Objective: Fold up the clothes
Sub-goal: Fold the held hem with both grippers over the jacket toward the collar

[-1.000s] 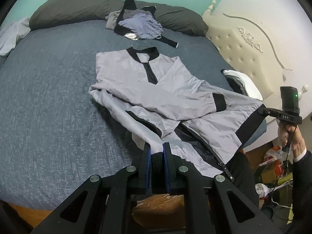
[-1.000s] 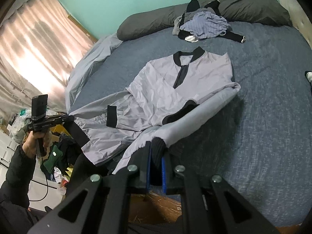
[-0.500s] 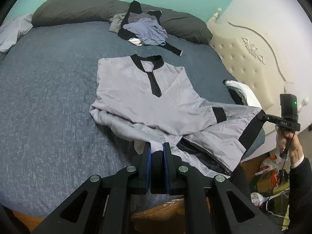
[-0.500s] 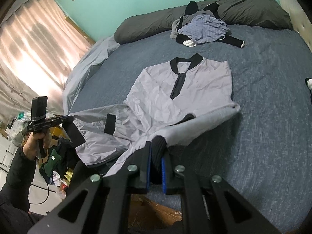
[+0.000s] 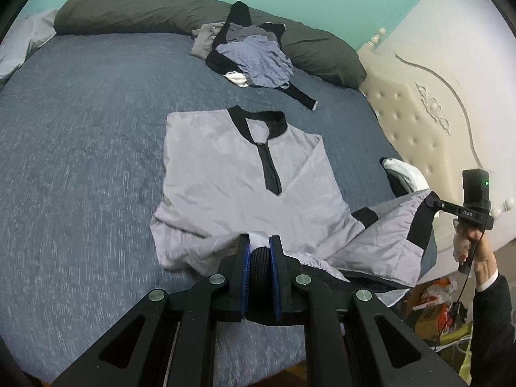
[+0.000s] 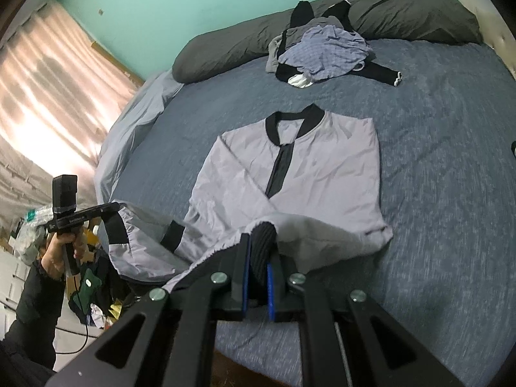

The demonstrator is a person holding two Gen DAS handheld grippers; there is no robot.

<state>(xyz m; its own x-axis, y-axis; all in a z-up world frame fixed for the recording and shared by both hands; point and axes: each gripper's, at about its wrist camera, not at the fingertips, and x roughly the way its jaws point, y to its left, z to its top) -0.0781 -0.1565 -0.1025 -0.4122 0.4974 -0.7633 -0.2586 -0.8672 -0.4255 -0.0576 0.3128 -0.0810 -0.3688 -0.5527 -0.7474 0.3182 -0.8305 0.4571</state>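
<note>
One grey jacket lies collar-up in the middle of the bed, its black collar toward the pillows and its lower end drawn off the near edge. The left gripper has its jaws nearly closed on a ribbed black cuff at the bed's near edge; the right gripper is clamped the same way on the hem's ribbed black band, just over that edge. Each wrist view shows the other gripper out to the side, held in a hand beyond the mattress. Bare blue cover lies wide on both sides of the jacket. One pile of loose clothes sits well apart at the far end, against two dark pillows. A padded headboard bounds one side, a curtain the other.
</note>
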